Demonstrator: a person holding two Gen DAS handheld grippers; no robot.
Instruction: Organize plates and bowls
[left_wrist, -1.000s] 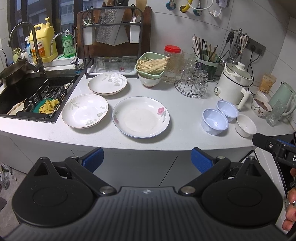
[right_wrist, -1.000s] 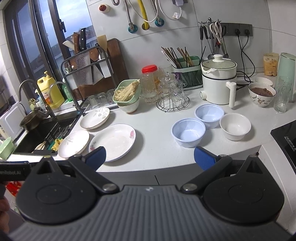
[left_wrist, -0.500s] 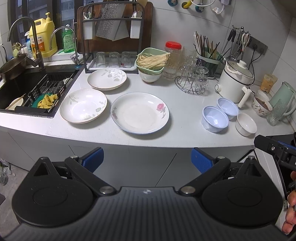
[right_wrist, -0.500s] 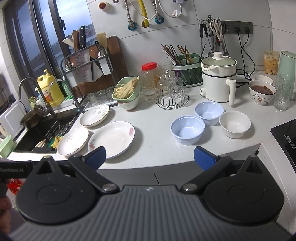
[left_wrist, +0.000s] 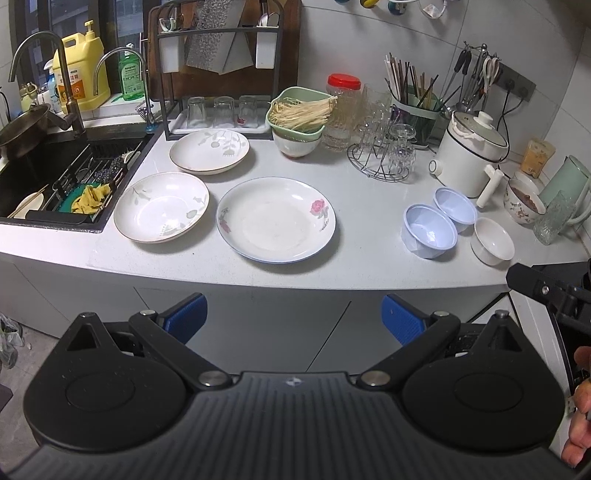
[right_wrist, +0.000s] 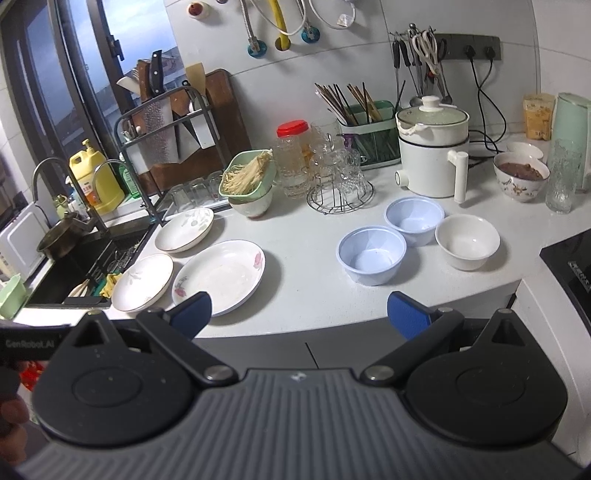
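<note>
Three plates lie on the white counter (left_wrist: 369, 258): a large rose-print plate (left_wrist: 276, 219) in the middle, a leaf-print plate (left_wrist: 161, 206) to its left by the sink, and another leaf-print plate (left_wrist: 209, 151) behind. To the right stand two pale blue bowls (left_wrist: 429, 231) (left_wrist: 455, 205) and a white bowl (left_wrist: 494, 246). My left gripper (left_wrist: 293, 319) hangs open in front of the counter edge, holding nothing. My right gripper (right_wrist: 299, 314) is open too, short of the front edge, below the rose plate (right_wrist: 218, 276) and the nearer blue bowl (right_wrist: 371, 255).
A sink (left_wrist: 48, 177) with a rack and cloth is at the left. At the back stand a dish rack (left_wrist: 218, 70), a green strainer of noodles on a bowl (left_wrist: 297, 118), a jar, a glass stand (left_wrist: 382, 155), a white cooker (left_wrist: 469, 155) and a filled bowl (left_wrist: 524, 201).
Both grippers have risen and drifted slightly closer to the counter; the plates and bowls sit lower and larger in view. Nothing on the counter has moved.
</note>
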